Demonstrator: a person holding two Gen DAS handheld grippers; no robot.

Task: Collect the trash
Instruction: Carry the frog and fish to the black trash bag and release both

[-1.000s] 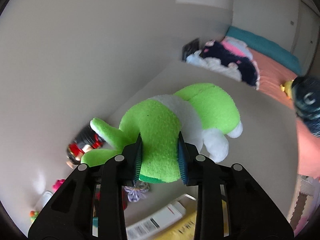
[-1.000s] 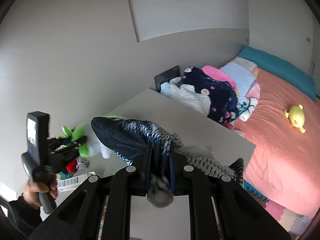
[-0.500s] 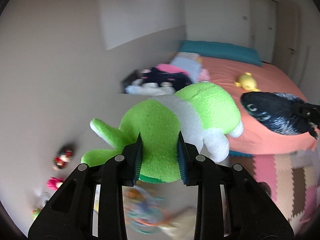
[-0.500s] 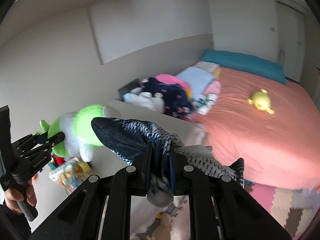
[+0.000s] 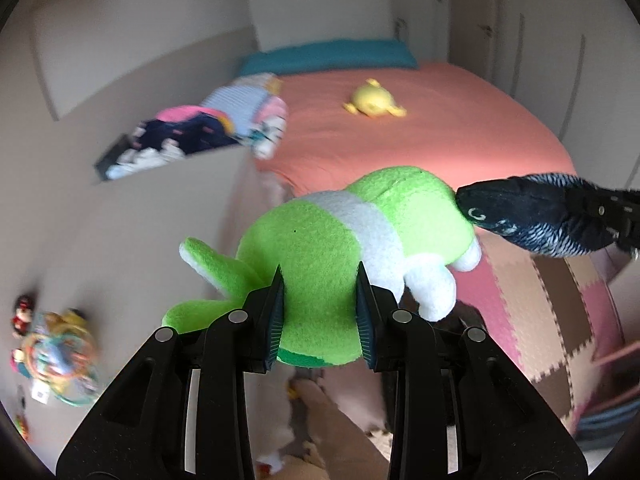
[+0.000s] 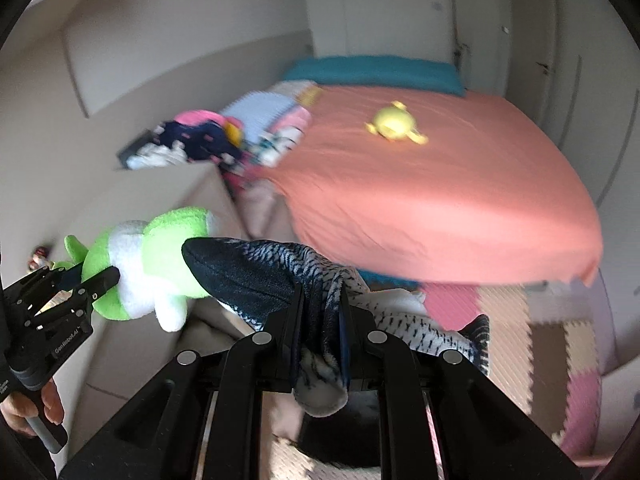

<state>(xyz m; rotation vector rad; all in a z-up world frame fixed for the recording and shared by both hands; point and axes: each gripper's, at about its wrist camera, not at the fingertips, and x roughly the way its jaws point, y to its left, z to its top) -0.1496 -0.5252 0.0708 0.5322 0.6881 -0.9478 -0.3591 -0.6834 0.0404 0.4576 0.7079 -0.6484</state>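
Observation:
My left gripper (image 5: 319, 308) is shut on a green and white plush toy (image 5: 344, 236) and holds it in the air. The same toy (image 6: 148, 256) and the left gripper (image 6: 86, 284) show at the left of the right wrist view. My right gripper (image 6: 320, 316) is shut on a dark blue striped fish plush (image 6: 264, 276), whose tail hangs to the right. In the left wrist view the fish's head (image 5: 532, 216) nearly touches the green toy's right end.
A bed with a salmon sheet (image 6: 440, 184) fills the right, with a yellow plush (image 6: 394, 124) on it. Folded clothes (image 5: 208, 136) lie at the back of a beige counter (image 5: 132, 232). Small toys (image 5: 56, 352) sit at its left. Foam floor tiles (image 5: 540, 320) lie below.
Both grippers have swung to the right, away from the counter and toward the bed and floor mat, each still holding its plush. The two toys have come closer together.

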